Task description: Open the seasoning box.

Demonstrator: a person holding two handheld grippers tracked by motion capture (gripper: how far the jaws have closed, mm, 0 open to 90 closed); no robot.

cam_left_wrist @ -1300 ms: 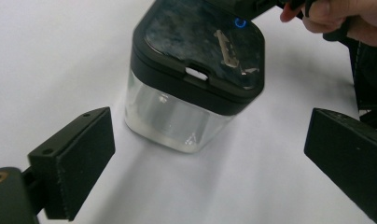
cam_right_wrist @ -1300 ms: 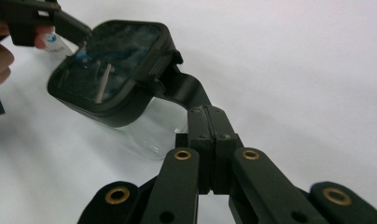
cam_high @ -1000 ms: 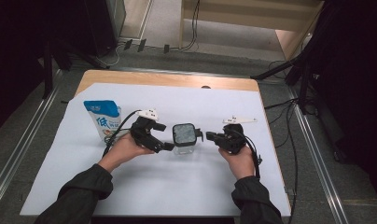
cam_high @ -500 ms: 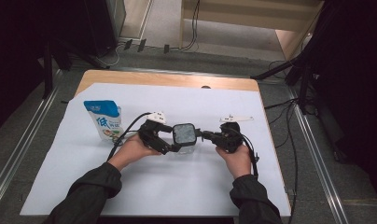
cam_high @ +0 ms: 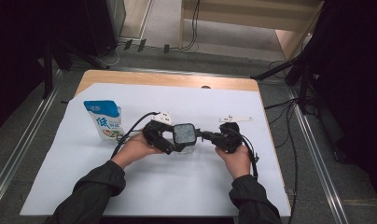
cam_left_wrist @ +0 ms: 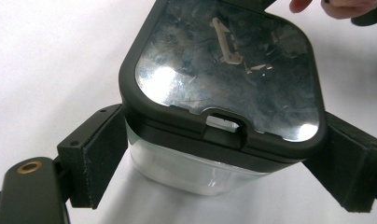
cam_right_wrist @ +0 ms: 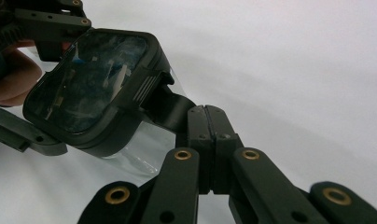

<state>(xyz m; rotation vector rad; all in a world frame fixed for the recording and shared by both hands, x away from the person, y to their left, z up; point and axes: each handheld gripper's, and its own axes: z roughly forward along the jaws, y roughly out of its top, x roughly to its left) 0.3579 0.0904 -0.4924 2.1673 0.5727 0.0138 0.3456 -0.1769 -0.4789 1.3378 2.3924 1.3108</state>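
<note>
- A clear container [cam_high: 185, 142] with a dark-rimmed lid [cam_high: 184, 133] stands near the middle of the table [cam_high: 144, 186], on its white cover, between the person's two hands, where both tools can reach it at once.
- The left hand-held gripper [cam_high: 173, 141] straddles the container's clear body from the left. In the left gripper view its pads [cam_left_wrist: 99, 154] stand on either side of the wall just under the lid rim; the jaws have just been closing slightly on it, but the frames leave unclear whether the pads press yet. It is probably there to brace the container.
- The right hand-held gripper [cam_high: 204, 136] comes in from the right with its jaws fully closed. In the right gripper view they are pinched together on a dark tab [cam_right_wrist: 170, 108] sticking out from the lid's edge, likely the point from which the lid can be levered.
- A blue-and-white pouch [cam_high: 105, 119] stands upright well to the left, apart from the work.
</note>
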